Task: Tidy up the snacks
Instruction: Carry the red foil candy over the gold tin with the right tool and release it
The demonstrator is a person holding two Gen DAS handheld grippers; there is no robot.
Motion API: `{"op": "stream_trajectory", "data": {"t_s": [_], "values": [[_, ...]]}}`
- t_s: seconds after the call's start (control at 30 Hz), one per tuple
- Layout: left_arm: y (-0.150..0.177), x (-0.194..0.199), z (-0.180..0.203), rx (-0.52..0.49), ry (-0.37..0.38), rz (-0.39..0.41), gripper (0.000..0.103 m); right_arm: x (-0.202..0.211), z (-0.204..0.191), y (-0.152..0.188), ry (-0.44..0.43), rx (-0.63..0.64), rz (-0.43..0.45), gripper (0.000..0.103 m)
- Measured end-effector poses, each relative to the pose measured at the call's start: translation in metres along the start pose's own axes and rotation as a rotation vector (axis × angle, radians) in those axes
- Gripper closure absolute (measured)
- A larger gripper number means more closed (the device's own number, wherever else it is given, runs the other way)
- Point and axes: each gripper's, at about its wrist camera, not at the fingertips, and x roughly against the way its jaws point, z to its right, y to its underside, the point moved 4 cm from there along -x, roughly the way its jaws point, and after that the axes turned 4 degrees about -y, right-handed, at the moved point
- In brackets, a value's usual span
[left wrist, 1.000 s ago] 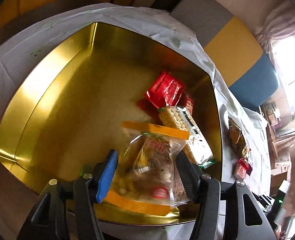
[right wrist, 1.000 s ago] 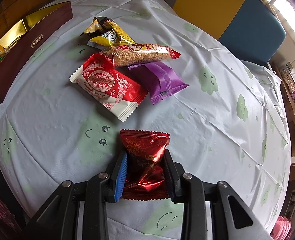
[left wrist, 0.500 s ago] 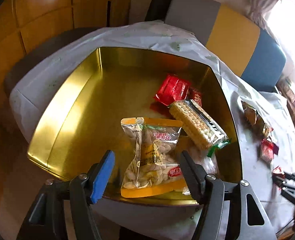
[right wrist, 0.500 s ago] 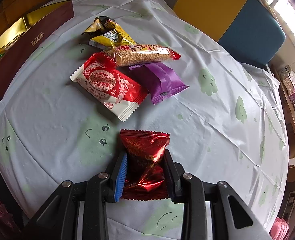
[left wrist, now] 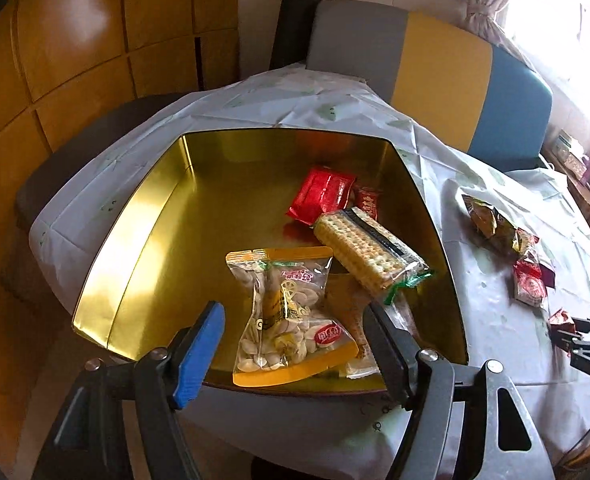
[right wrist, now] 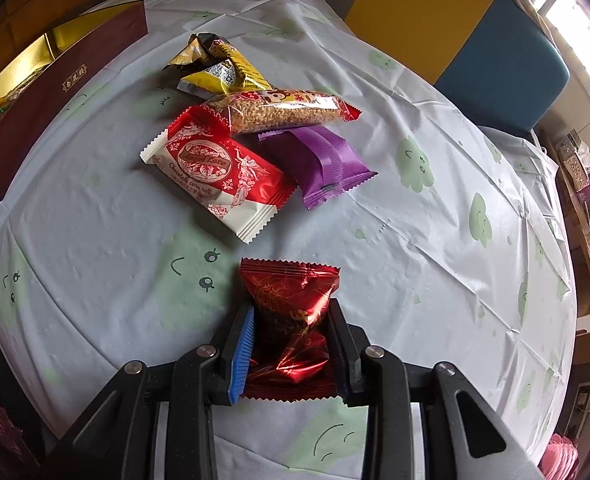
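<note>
Left gripper point(left wrist: 295, 344) has backed up and away from gold tin point(left wrist: 135, 216); jaws just been opening, now apart, nothing pressed. Pistachio bag point(left wrist: 291, 312) lies released inside tin beside cracker pack point(left wrist: 367, 252).

Right gripper point(right wrist: 291, 352) clamped on dark red foil packet point(right wrist: 291, 308), seemingly resting on tablecloth point(right wrist: 435, 248).

Risks: slick foil slipping from pinch during carry; bag near front wall, possibly overhanging; other snacks remain on cloth.
</note>
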Motion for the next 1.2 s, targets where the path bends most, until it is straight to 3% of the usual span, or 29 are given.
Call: {"op": "stream_trajectory", "data": {"t_s": [0.4, 0.63, 0.9, 1.13, 1.2], "values": [[0.003, 0.001, -0.001, 0.005, 0.016, 0.004, 0.028, 0.000, 0.003, -0.001, -0.012, -0.020, -0.001, 0.069], [0.000, 0.003, -0.011, 0.028, 0.011, 0.025, 0.028, 0.029, -0.004, -0.024, -0.129, -0.086, 0.074, 0.069], [-0.009, 0.012, -0.051, 0.128, -0.044, 0.082, 0.028, 0.082, -0.113, -0.089, -0.348, 0.075, 0.230, 0.069], [-0.002, 0.008, -0.082, 0.180, -0.075, 0.070, 0.028, 0.083, -0.218, -0.149, -0.472, 0.177, 0.250, 0.069], [0.000, 0.006, -0.086, 0.188, -0.072, 0.059, 0.028, 0.071, -0.239, -0.162, -0.465, 0.176, 0.241, 0.068]]}}
